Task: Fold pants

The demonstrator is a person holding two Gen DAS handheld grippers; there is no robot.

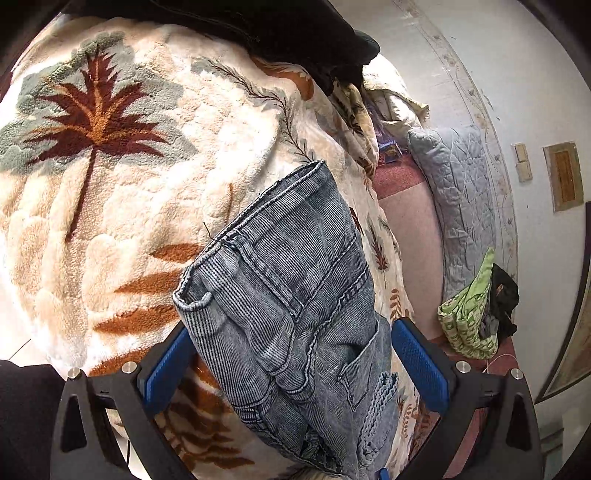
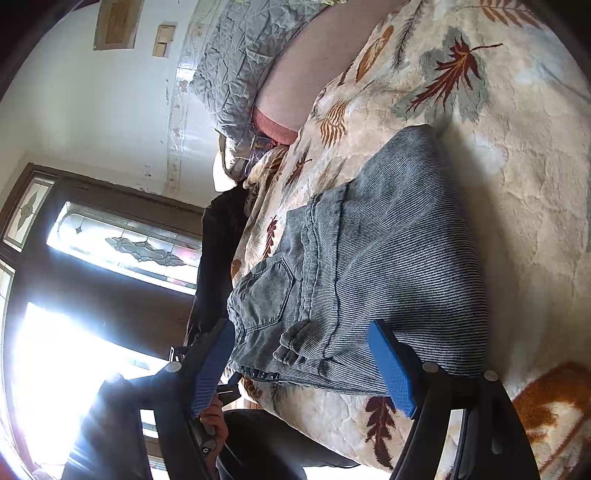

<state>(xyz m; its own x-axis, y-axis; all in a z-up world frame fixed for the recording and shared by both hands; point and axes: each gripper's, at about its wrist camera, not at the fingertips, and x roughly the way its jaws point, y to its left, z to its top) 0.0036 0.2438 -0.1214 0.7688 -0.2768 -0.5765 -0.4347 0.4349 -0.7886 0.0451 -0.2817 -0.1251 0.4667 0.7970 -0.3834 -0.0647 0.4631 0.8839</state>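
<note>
Both claws, left (image 1: 291,365) and right (image 2: 306,365), wide apart over jeans (image 1: 295,295) on blanket (image 1: 129,184).

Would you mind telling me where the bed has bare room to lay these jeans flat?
The widest bare patch is the leaf-print blanket left of the jeans, between them and the dark garment at the far edge. The pink sheet between blanket and grey pillow is narrow. Crowded: the green cloth pile below the pillow.

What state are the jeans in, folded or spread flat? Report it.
Folded. The jeans lie as a compact layered bundle on the leaf-print blanket, with the hem stacked over the pocket area. Both grippers straddle it, open.
</note>
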